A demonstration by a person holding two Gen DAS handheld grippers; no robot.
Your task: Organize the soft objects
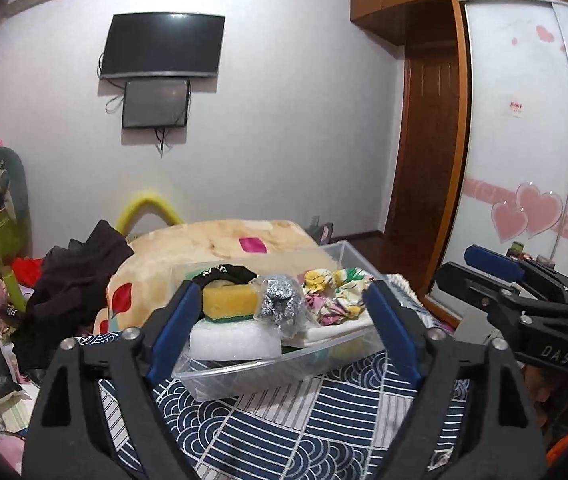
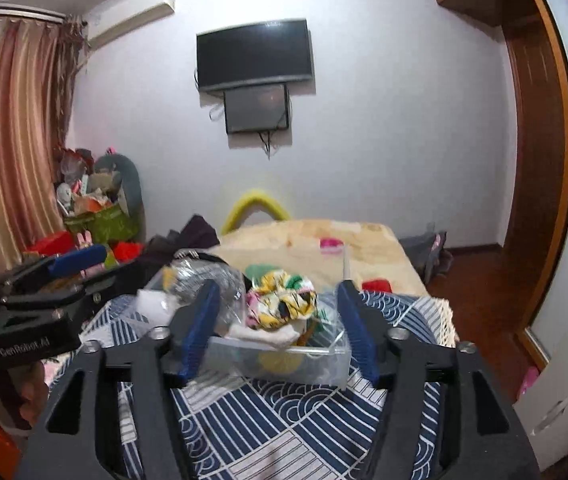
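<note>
A clear plastic bin (image 1: 244,376) stands on the blue patterned cloth (image 1: 276,432). It holds a yellow sponge (image 1: 230,300), white foam (image 1: 232,340), a silver scrubber in a bag (image 1: 282,304), a floral cloth (image 1: 335,292) and a black item (image 1: 226,272). My left gripper (image 1: 280,320) is open and empty just before the bin. The bin (image 2: 303,372) and the floral cloth (image 2: 282,306) also show in the right wrist view. My right gripper (image 2: 280,324) is open and empty in front of the bin.
A beige blanket (image 1: 220,244) lies behind the bin. Dark clothes (image 1: 72,280) and clutter pile up at the left. A wardrobe with sliding doors (image 1: 523,120) stands at the right. A white appliance (image 2: 563,380) stands at the right of the bed.
</note>
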